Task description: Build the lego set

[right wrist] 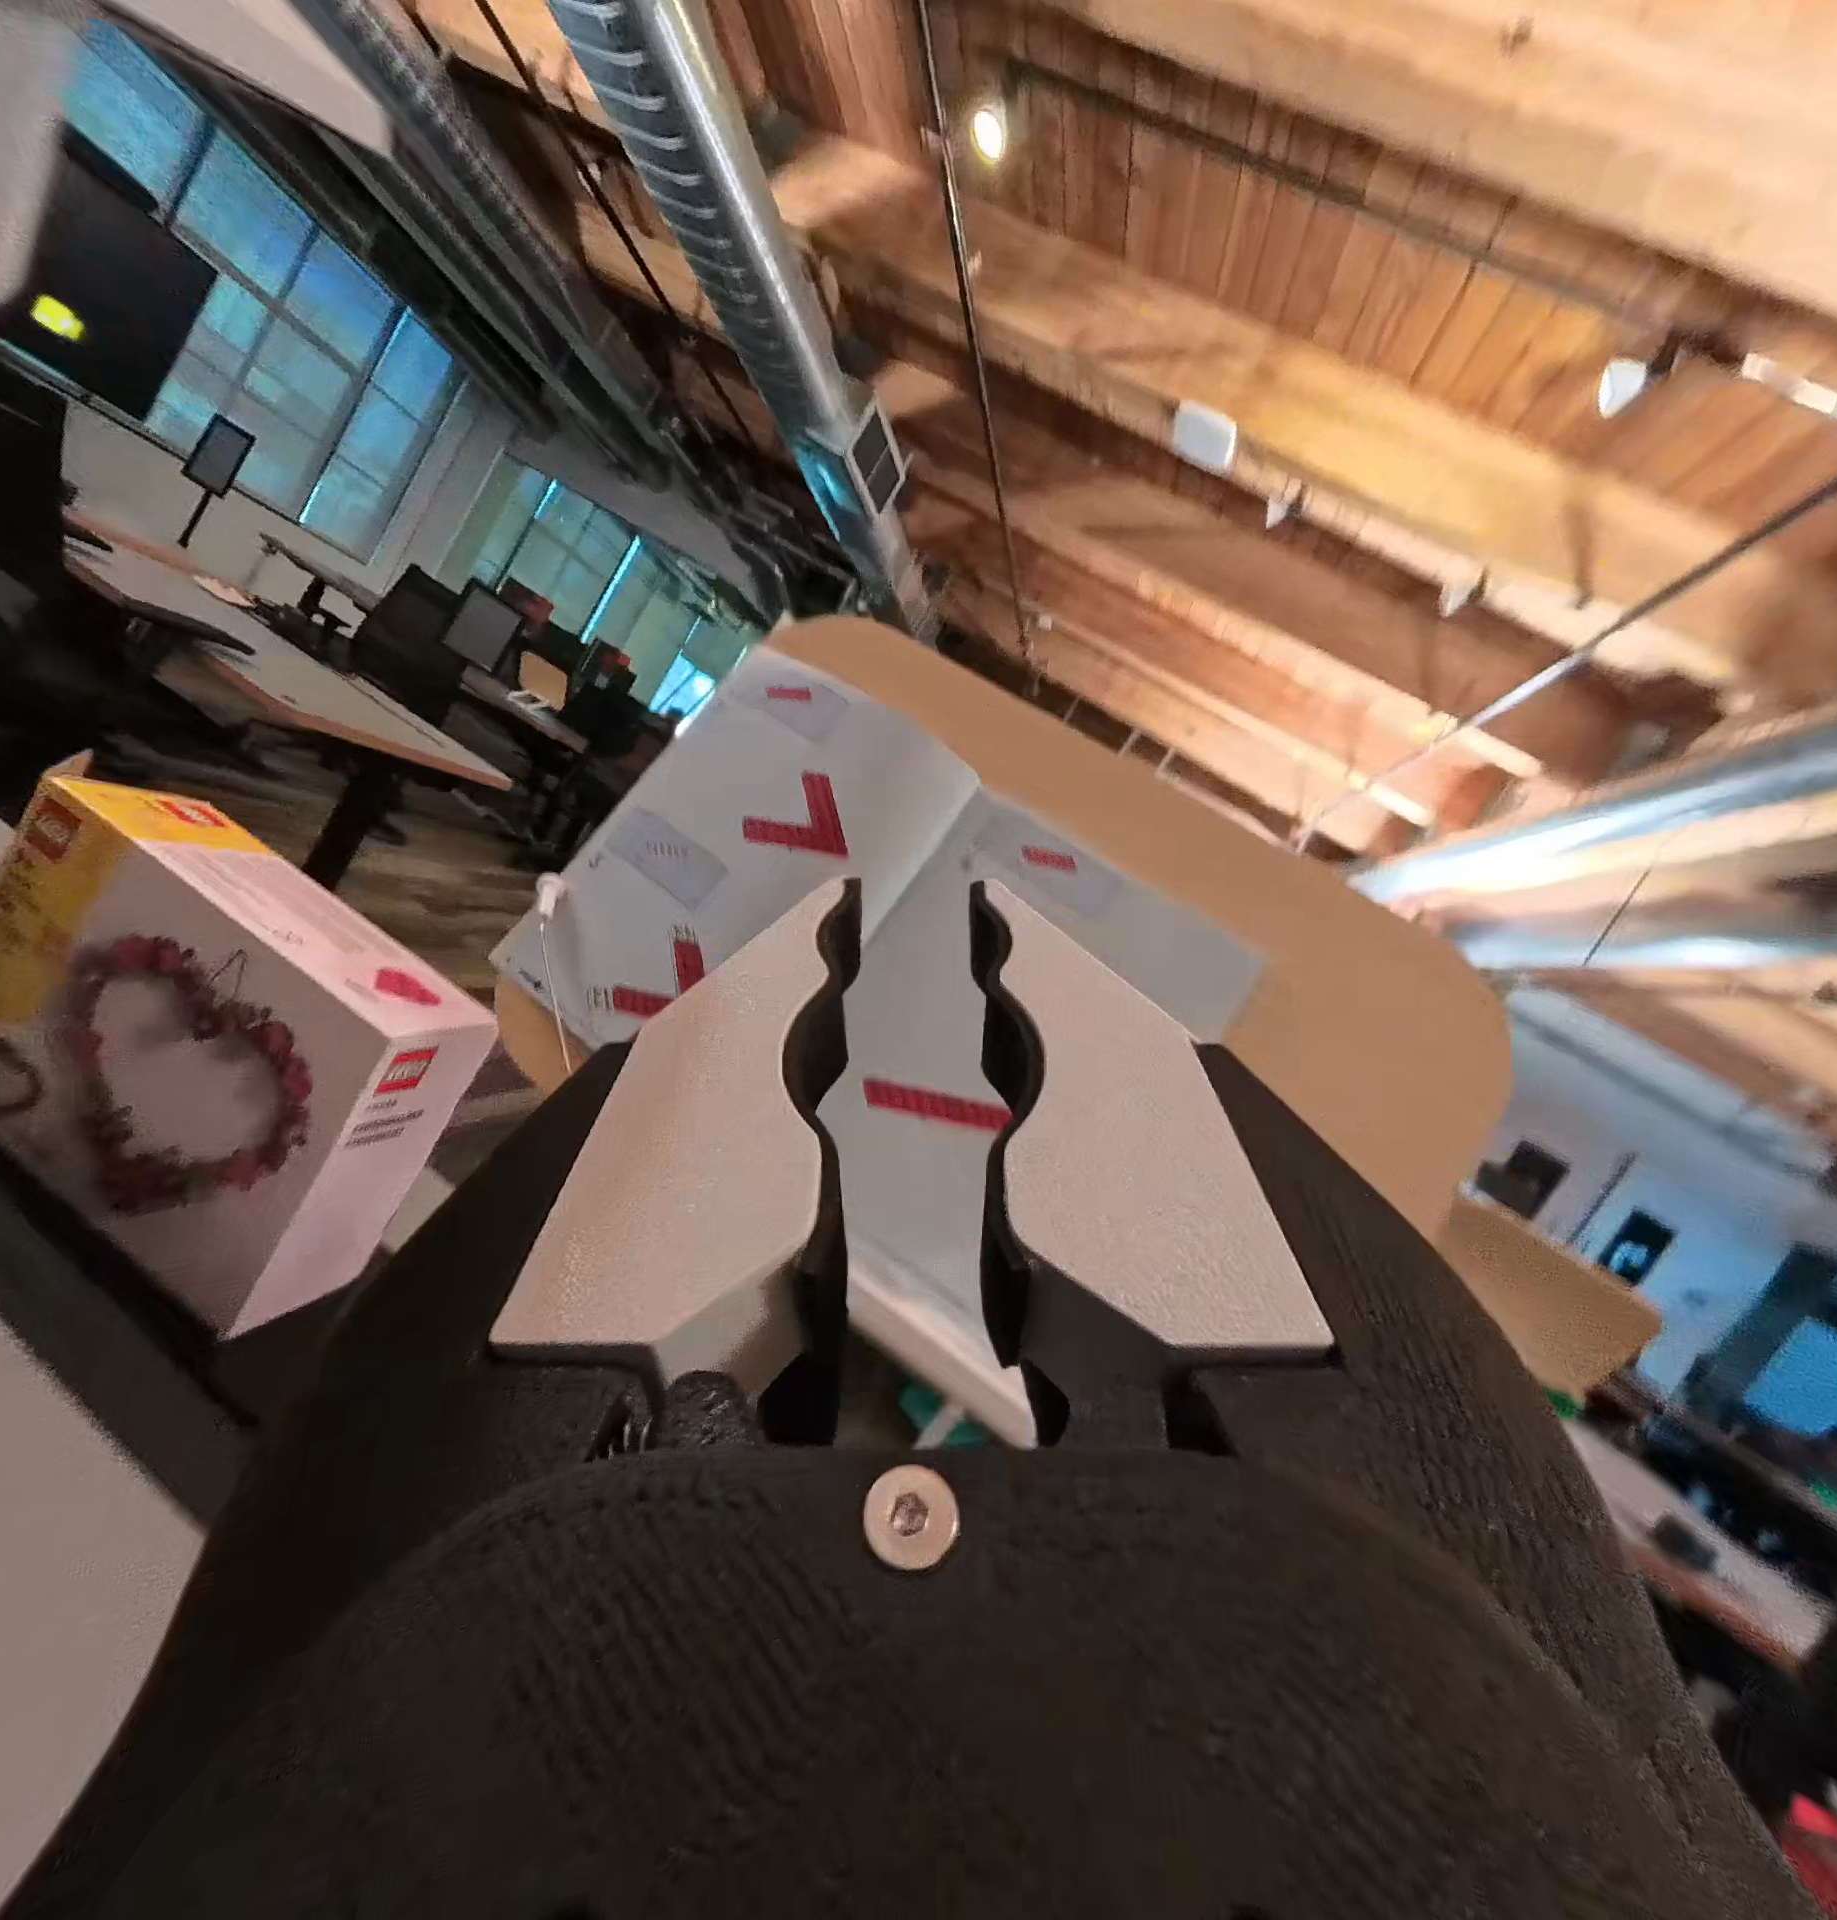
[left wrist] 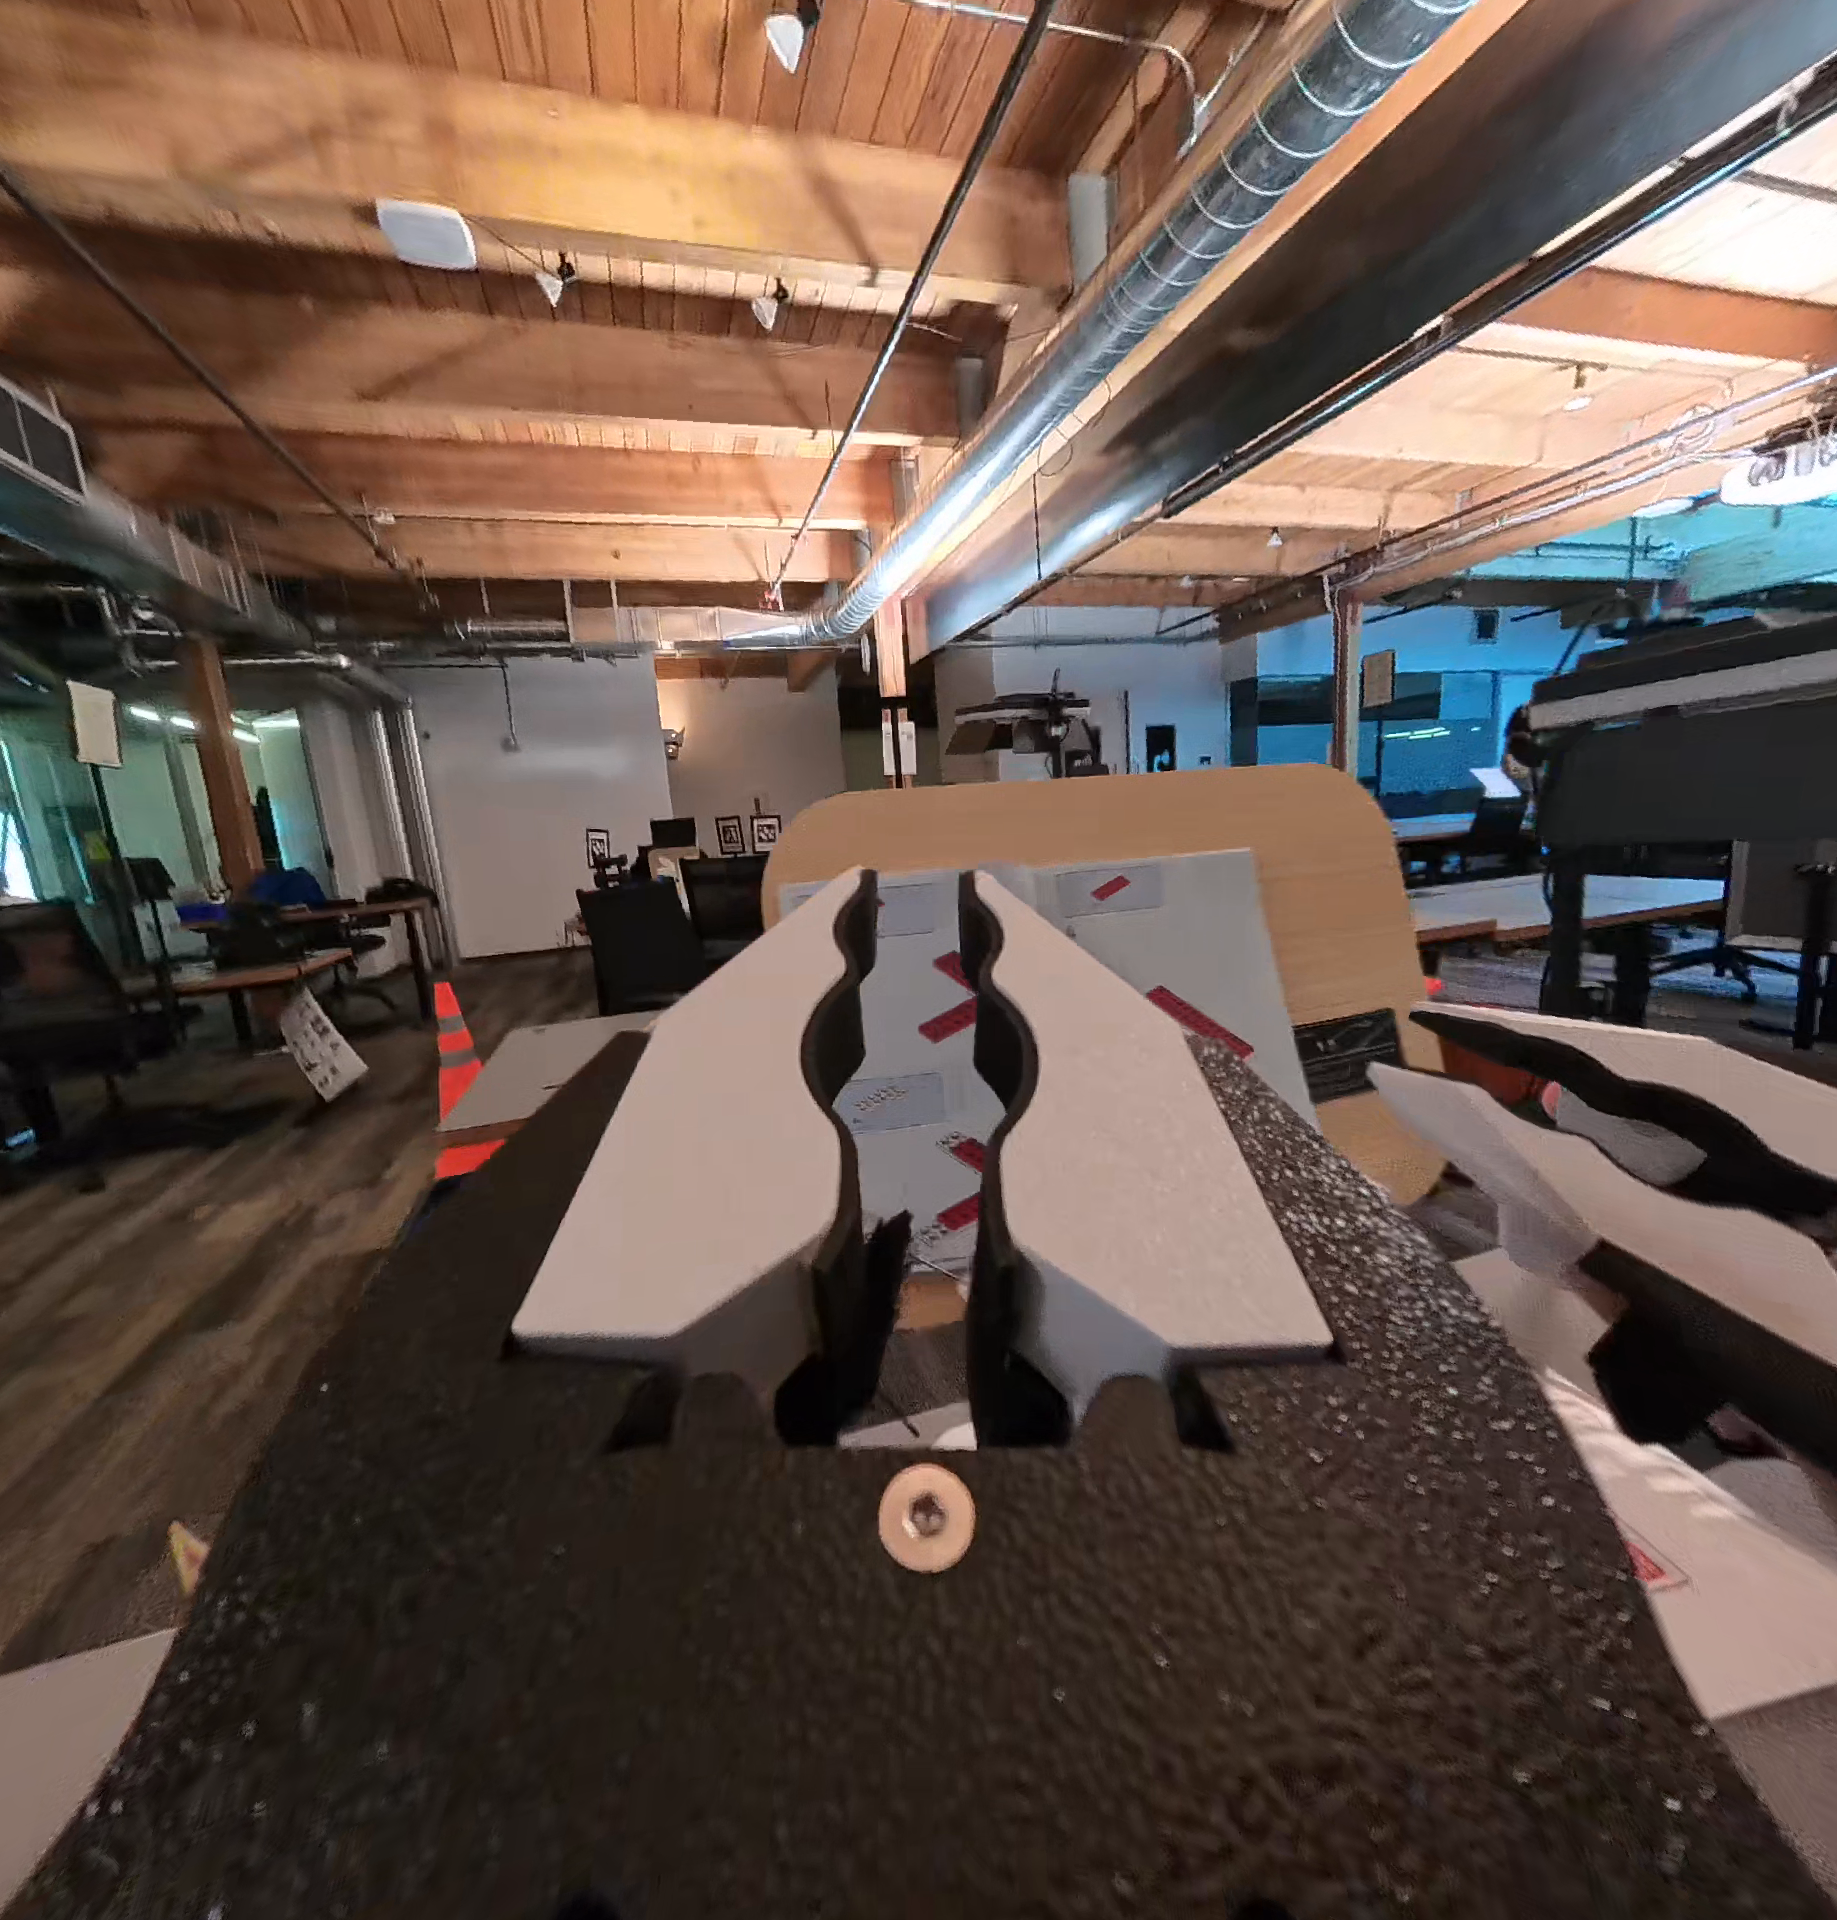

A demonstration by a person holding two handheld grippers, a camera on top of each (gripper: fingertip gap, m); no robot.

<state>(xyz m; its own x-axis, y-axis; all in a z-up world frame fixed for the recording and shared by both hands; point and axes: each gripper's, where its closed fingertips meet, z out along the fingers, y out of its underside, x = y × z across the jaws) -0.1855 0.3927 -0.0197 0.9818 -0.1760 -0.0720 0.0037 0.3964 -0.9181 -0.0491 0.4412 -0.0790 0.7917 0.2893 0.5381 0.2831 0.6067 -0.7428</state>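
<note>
Lego instruction booklet (right wrist: 893, 831) is sitting at twelve o'clock; I'm reading it, left gripper (left wrist: 919, 904) and right gripper (right wrist: 914, 904) both released, empty. Next, I reckon: fetching bricks.

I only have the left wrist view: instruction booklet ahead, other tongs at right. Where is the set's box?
Observer: The box shows only in the right wrist view, left of the booklet.
Operator: What's on its front?
Observer: A picture of a dark red heart-shaped wreath.
Operator: Anything in the right tongs?
Observer: No, the right tongs are open and empty, pointed at the booklet.
</note>
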